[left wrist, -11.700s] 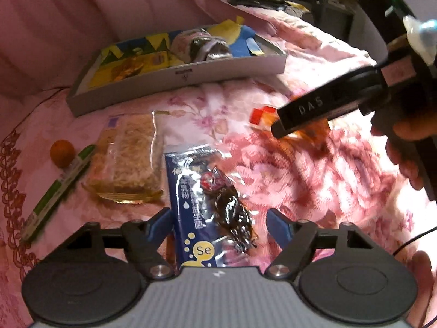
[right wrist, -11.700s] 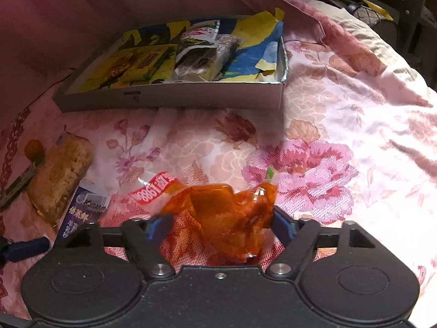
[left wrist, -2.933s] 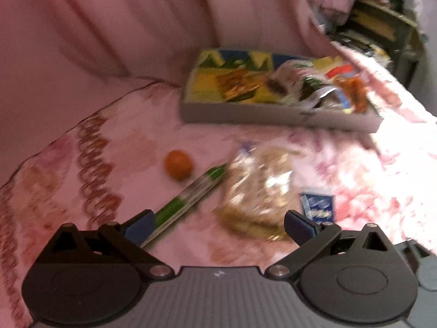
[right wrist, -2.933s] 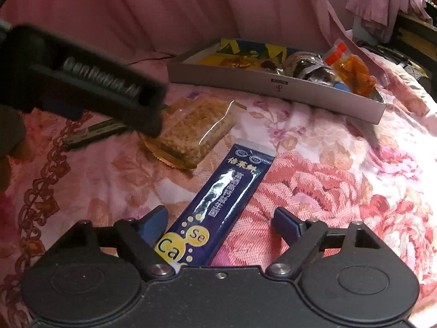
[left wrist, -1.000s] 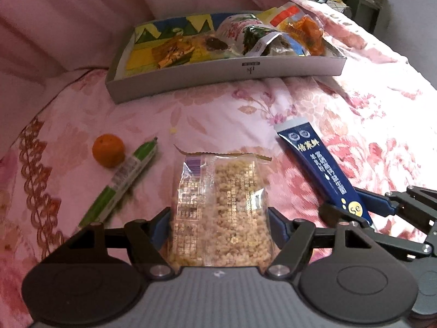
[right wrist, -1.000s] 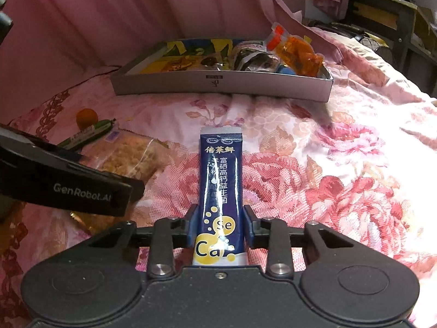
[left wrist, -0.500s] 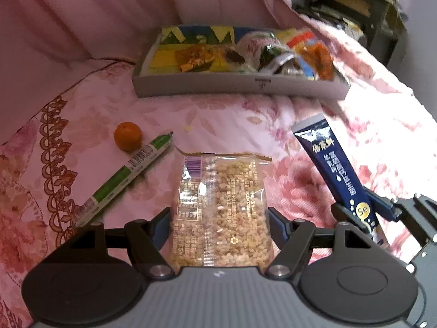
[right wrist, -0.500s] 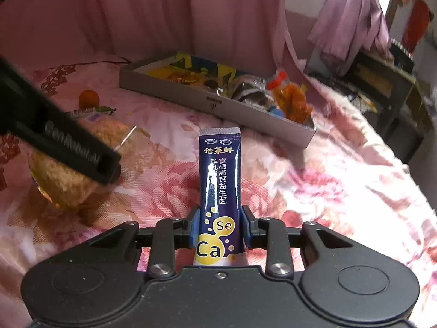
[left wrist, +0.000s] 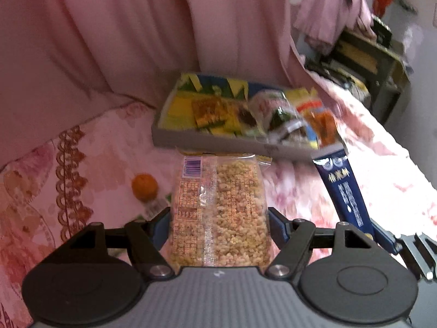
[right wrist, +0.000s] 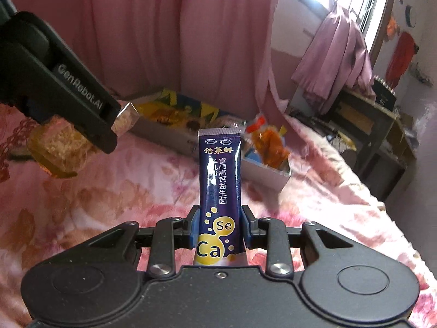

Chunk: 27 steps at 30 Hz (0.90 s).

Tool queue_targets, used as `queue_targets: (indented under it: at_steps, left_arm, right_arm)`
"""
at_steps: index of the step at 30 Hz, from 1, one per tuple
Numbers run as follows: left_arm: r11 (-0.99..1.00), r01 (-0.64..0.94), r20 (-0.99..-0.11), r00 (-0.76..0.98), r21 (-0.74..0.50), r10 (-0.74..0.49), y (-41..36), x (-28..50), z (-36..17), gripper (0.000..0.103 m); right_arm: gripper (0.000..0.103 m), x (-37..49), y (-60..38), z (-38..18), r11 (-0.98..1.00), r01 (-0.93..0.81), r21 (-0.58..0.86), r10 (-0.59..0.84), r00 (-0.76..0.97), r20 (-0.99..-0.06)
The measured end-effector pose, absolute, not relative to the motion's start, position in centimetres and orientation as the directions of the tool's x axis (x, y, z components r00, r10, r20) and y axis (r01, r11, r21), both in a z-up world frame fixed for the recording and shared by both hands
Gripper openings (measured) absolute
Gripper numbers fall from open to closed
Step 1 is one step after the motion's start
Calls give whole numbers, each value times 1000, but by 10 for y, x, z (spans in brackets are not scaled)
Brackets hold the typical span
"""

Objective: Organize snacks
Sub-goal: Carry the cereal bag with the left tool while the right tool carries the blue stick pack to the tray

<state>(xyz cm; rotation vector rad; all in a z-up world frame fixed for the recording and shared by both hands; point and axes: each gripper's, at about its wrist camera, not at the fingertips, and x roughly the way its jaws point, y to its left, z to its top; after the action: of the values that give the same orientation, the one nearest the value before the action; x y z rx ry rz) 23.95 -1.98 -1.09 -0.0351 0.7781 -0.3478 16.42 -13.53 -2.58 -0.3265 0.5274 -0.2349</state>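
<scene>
My left gripper (left wrist: 218, 222) is shut on a clear packet of puffed-grain snack (left wrist: 220, 207), which hangs lifted above the bedspread. The same packet (right wrist: 58, 147) shows at the left of the right wrist view, under the left gripper's black body (right wrist: 60, 87). My right gripper (right wrist: 220, 225) is shut on a dark blue stick sachet (right wrist: 220, 180), held upright; in the left wrist view the sachet (left wrist: 344, 191) stands at the right. Ahead lies the grey snack box (left wrist: 218, 143), also visible as the box (right wrist: 256, 173), with several packets inside, among them an orange pouch (right wrist: 270, 143).
A small orange fruit (left wrist: 144, 186) and a green stick, mostly hidden behind the packet, lie on the floral bedspread (right wrist: 109, 191) at the left. Pink curtains (left wrist: 136, 41) hang behind the box. Dark furniture (right wrist: 382, 125) stands at the right past the bed's edge.
Both grippers have risen with their packets and tipped up towards the box. The snack packet and the sachet now hang off the bedspread, and more of the curtains shows.
</scene>
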Motion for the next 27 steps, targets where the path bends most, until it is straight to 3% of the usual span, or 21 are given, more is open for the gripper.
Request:
queue_targets:
  at_steps: [14,27]
  left_arm:
    - [954,240,-532,791,-181,-300,-30,315,16,76]
    - [936,252,-474,811,-245,-342,-38,391,0,76]
  right_arm:
    - [32,244,-153,-1,888,146,-437,-302,900,-314]
    - [32,335,-191,3,916,246,-317,-341,894,-291]
